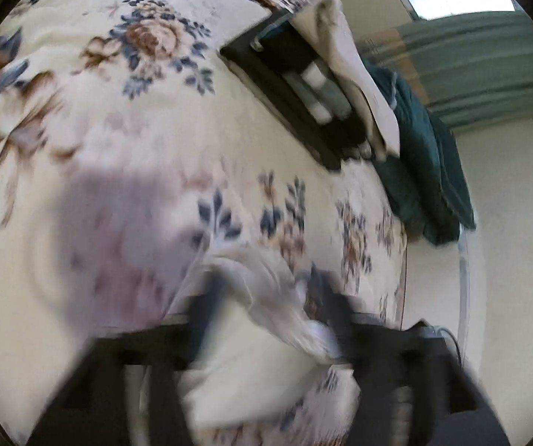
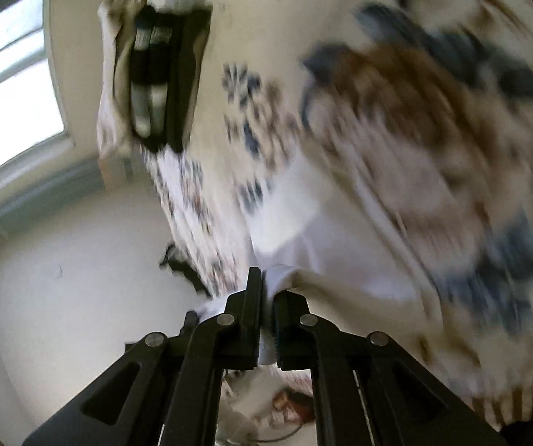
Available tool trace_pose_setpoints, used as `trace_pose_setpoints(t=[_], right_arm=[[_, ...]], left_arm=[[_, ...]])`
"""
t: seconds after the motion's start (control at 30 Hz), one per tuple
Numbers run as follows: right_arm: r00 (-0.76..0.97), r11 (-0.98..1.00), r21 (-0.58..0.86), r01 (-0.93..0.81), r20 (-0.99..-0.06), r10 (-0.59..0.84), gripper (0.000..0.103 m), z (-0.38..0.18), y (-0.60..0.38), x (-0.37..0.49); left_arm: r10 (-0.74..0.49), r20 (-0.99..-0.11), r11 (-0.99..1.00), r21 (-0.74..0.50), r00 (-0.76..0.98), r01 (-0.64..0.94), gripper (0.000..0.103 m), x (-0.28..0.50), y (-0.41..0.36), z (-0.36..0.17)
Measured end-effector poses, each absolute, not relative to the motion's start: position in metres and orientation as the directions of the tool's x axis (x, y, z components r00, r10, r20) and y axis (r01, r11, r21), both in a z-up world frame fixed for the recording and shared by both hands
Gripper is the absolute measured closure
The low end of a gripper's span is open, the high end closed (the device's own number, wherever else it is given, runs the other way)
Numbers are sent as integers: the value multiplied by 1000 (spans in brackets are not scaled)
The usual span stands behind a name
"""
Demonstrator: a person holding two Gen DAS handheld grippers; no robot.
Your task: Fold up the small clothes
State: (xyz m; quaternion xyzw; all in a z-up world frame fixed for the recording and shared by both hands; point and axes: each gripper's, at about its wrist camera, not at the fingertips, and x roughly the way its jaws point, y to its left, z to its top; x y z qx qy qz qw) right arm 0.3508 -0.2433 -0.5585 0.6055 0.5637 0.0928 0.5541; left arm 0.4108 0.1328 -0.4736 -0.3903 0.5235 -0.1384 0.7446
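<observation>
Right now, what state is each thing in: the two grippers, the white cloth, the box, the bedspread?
Right gripper: shut on the white cloth.
Left gripper: blurred; white cloth lies between its fingers, grip unclear.
White cloth: lifted at one edge, not yet folded flat.
Black box: open, rolled socks inside.
Floral bedspread: spread out, slightly rumpled.
Green towel: crumpled beside the box.

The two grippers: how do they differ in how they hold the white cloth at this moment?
The right gripper shows sharply, its fingers nearly together and pinching a thin edge of the white cloth. The left gripper is blurred, its fingers stand wider apart, and a thicker bunch of the white cloth passes between them; whether they clamp it is unclear. Both hold over the floral bedspread.
</observation>
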Motion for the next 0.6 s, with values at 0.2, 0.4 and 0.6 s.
trace_pose_setpoints(t=[0.2, 0.4, 0.6], right_arm=[[329, 408, 749, 522, -618, 714, 48, -546, -264, 376], [211, 587, 648, 485, -738, 641, 48, -581, -271, 377], [202, 559, 678, 477, -703, 682, 73, -618, -256, 392]], left_arm=[[-596, -691, 675, -707, 409, -211, 34, 420, 155, -485], [-616, -762, 739, -647, 203, -185, 34, 426, 129, -544], [-649, -741, 731, -670, 172, -128, 99, 436, 113, -563]])
